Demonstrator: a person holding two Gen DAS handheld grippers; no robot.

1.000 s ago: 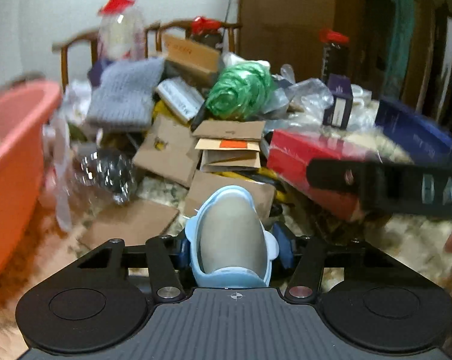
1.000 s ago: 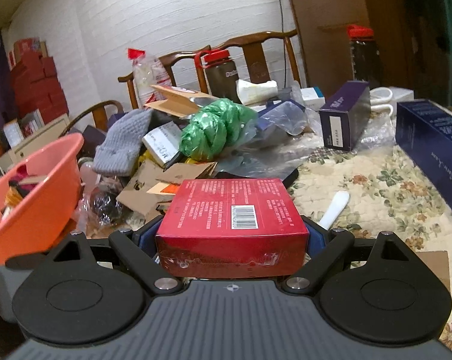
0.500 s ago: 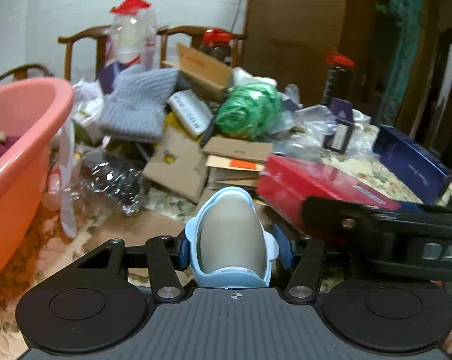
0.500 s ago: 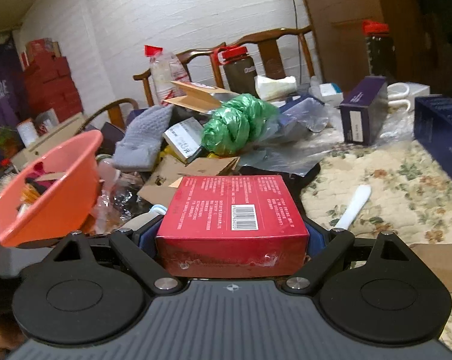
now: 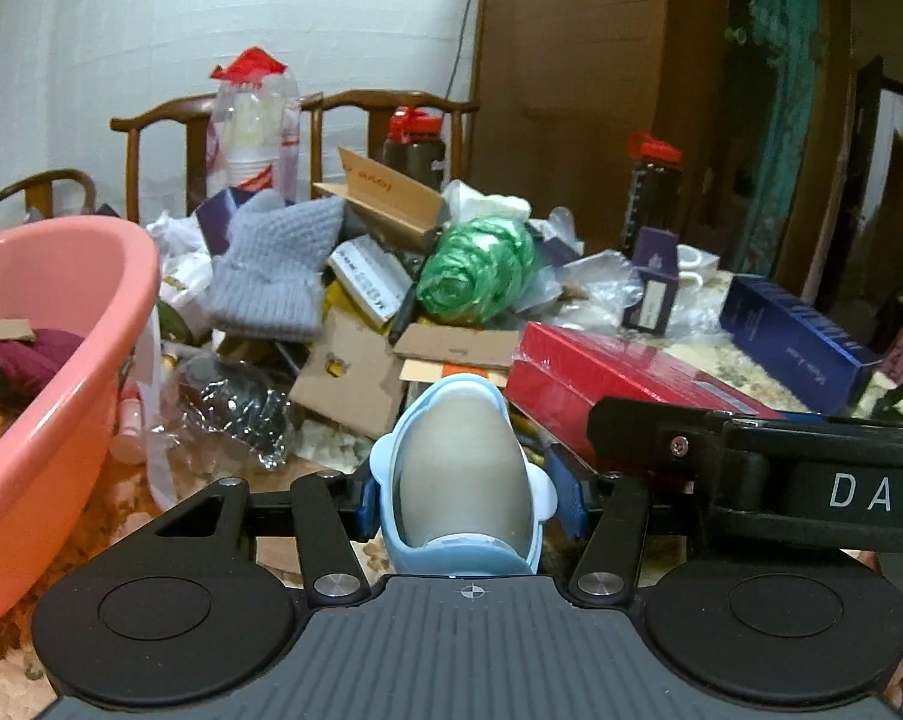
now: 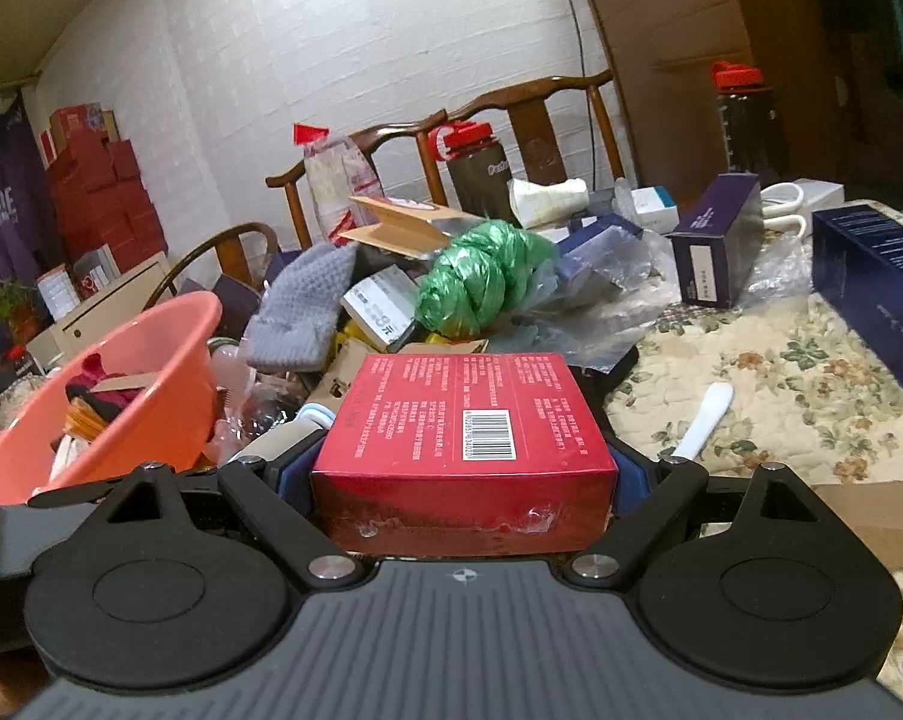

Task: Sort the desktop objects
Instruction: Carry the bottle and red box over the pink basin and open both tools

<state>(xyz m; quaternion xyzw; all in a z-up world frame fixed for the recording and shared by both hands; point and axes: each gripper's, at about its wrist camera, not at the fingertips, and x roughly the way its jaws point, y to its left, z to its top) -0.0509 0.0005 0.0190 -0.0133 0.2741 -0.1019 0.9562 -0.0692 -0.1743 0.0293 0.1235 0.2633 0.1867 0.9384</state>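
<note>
My left gripper (image 5: 464, 498) is shut on a light blue case with a grey-beige middle (image 5: 460, 480), held above the table beside the pink basin (image 5: 61, 396). My right gripper (image 6: 451, 468) is shut on a flat red box (image 6: 460, 420) with a barcode on top; its blue pads press on both sides. In the left wrist view the red box (image 5: 601, 378) and the right gripper's black body (image 5: 781, 480) appear at the right. The pink basin (image 6: 145, 396) holds dark red cloth and cardboard.
A heap of clutter fills the table's middle: grey knit hat (image 5: 277, 264), green plastic bag (image 5: 481, 264), cardboard pieces (image 5: 355, 372), crumpled clear plastic (image 5: 235, 414). Dark blue boxes (image 6: 871, 276) and a white spatula (image 6: 706, 414) lie on the floral cloth (image 6: 781, 384). Wooden chairs stand behind.
The left gripper has risen with the blue case, so the pile sits lower in view and the basin's inside shows. The right gripper has stayed nearly still with the red box.
</note>
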